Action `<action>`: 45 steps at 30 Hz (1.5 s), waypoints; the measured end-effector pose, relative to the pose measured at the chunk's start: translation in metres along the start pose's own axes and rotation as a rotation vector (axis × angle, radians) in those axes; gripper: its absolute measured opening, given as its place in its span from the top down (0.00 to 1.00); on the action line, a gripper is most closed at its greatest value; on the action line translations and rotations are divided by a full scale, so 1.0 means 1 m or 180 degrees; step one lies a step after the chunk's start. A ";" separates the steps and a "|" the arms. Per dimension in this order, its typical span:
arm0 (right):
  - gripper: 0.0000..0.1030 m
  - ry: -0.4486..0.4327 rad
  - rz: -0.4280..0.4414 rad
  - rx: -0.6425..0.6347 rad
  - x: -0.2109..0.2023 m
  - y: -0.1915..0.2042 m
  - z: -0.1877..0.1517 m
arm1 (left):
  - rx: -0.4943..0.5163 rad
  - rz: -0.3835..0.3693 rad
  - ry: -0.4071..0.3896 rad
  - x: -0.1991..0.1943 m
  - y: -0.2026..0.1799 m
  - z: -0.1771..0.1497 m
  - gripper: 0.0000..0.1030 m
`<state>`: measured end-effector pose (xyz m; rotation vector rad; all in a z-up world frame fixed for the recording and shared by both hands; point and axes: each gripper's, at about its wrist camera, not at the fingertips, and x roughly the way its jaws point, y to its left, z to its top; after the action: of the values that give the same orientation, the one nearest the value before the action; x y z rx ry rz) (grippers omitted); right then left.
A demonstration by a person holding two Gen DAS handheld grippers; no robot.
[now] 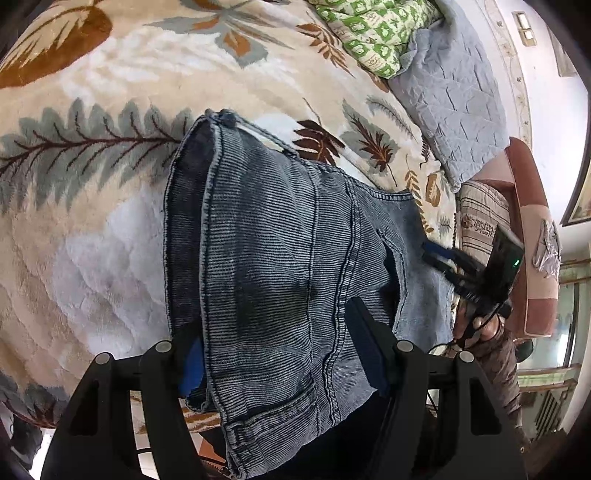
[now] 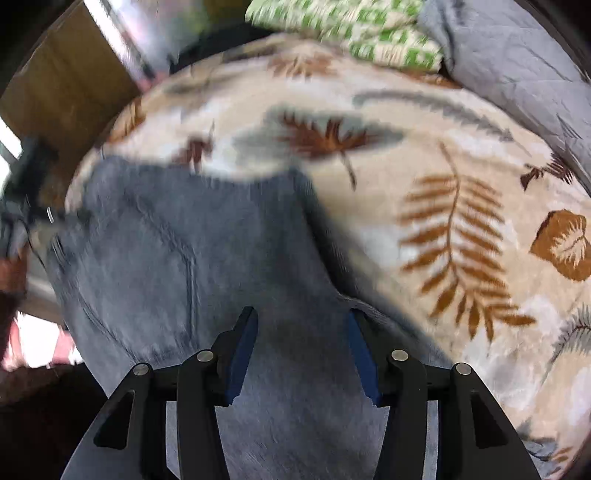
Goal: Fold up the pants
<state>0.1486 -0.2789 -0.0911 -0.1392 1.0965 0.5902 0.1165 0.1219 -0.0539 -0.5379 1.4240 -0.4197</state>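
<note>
Blue-grey denim pants [image 1: 280, 258] lie folded on a leaf-patterned blanket [image 1: 110, 221]. My left gripper [image 1: 275, 332] is open, its fingers spread to either side of the fabric near the waistband and pocket. The right gripper [image 1: 439, 258] shows at the pants' far right edge in the left wrist view. In the blurred right wrist view, my right gripper [image 2: 301, 321] is open just above the denim [image 2: 177, 258], with nothing between its blue pads [image 2: 242, 354].
A green patterned quilt [image 1: 373, 29] and a grey quilted cover [image 1: 454, 103] lie at the blanket's far end. A striped cushion [image 1: 480, 218] and a reddish chair [image 1: 532, 240] stand beyond the bed's right edge. A cardboard box [image 2: 70, 92] is at the upper left of the right wrist view.
</note>
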 end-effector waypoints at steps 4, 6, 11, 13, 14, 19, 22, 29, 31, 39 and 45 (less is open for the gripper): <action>0.50 -0.0177 0.0065 0.0088 -0.001 -0.005 0.015 | -0.0021 -0.0002 0.0003 0.001 0.000 0.002 0.34; 0.54 -0.0043 0.0007 -0.0032 0.012 -0.001 0.018 | -0.0021 -0.0007 0.0006 0.001 -0.001 0.001 0.34; 0.73 0.0098 -0.0084 -0.0306 0.025 0.011 0.016 | 0.0057 0.0004 -0.0004 0.001 -0.002 0.001 0.34; 0.73 0.0087 -0.0103 -0.0290 0.028 0.010 0.019 | 0.0041 -0.0008 0.0011 0.006 -0.001 0.004 0.34; 0.73 0.0108 -0.0180 -0.0312 0.031 0.009 0.020 | 0.0042 -0.0010 0.0005 0.008 -0.002 0.004 0.34; 0.98 0.0144 -0.0684 -0.0639 0.039 0.025 0.025 | 0.0201 0.0000 -0.0229 0.002 -0.019 0.005 0.81; 0.98 0.0016 -0.0888 -0.0732 0.026 0.029 0.039 | 0.0192 -0.0057 -0.0430 -0.011 -0.029 0.018 0.82; 0.97 0.0061 -0.1048 -0.0585 0.046 0.018 0.065 | 0.0131 0.0521 -0.0299 0.015 -0.020 0.035 0.76; 0.87 0.0165 -0.1122 -0.0556 0.061 0.018 0.059 | -0.0012 0.0452 -0.0244 0.014 -0.011 0.032 0.74; 0.52 -0.0613 -0.0587 0.0564 -0.054 -0.009 -0.004 | 0.0002 0.0204 -0.0501 -0.053 -0.019 -0.026 0.52; 0.41 -0.1073 -0.0619 0.1761 -0.141 -0.058 -0.149 | 0.0201 -0.0243 -0.0429 -0.047 -0.048 -0.084 0.30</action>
<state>0.0143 -0.4396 -0.0484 0.3217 0.8689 0.1137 0.0298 0.1020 0.0068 -0.5604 1.2599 -0.4791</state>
